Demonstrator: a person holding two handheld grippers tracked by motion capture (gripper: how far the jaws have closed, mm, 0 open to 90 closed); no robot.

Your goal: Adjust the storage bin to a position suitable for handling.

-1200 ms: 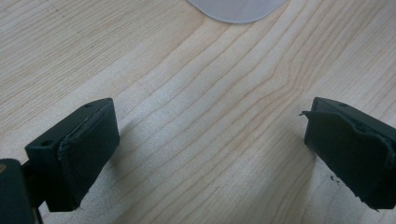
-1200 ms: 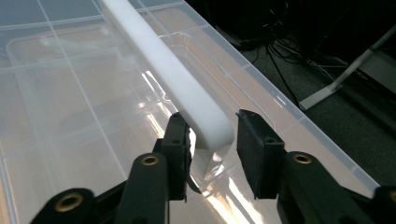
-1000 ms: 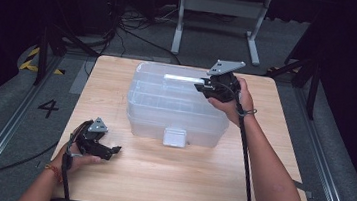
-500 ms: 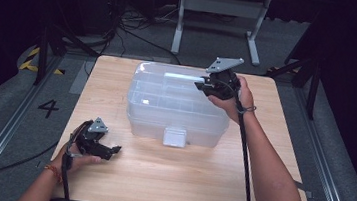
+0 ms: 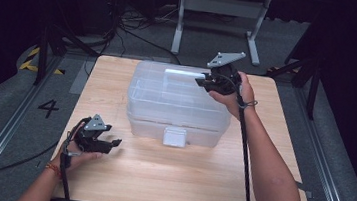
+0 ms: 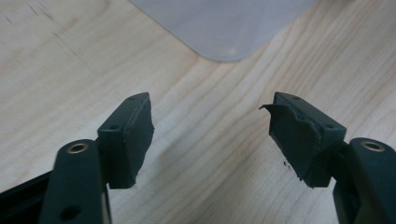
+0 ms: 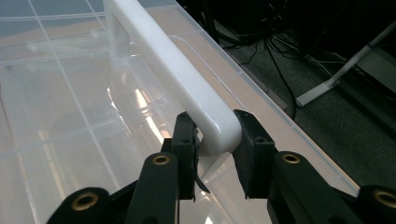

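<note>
Your right forearm reaches up the right side of the table, wrist bent inward, and your right gripper (image 5: 203, 81) sits over the far right part of the clear plastic box (image 5: 178, 105), which stands on the far half of the table (image 5: 178, 181), centred between its left and right edges. In the right gripper view the two jaws are closed around the near end of the box's white handle (image 7: 187, 88) — one pad on each side of the bar, pressing on it, with the handle running away along the lid. Your left hand (image 5: 78, 153) rests low near the table's near left corner, holding the left gripper (image 5: 111, 143) level and pointed toward the box. Its jaws stand wide apart with nothing between them — bare wood under them, and a rounded corner of the box just ahead in the left gripper view. The near half of the table is open wood; the box's white latch (image 5: 174, 136) faces the near edge.
</note>
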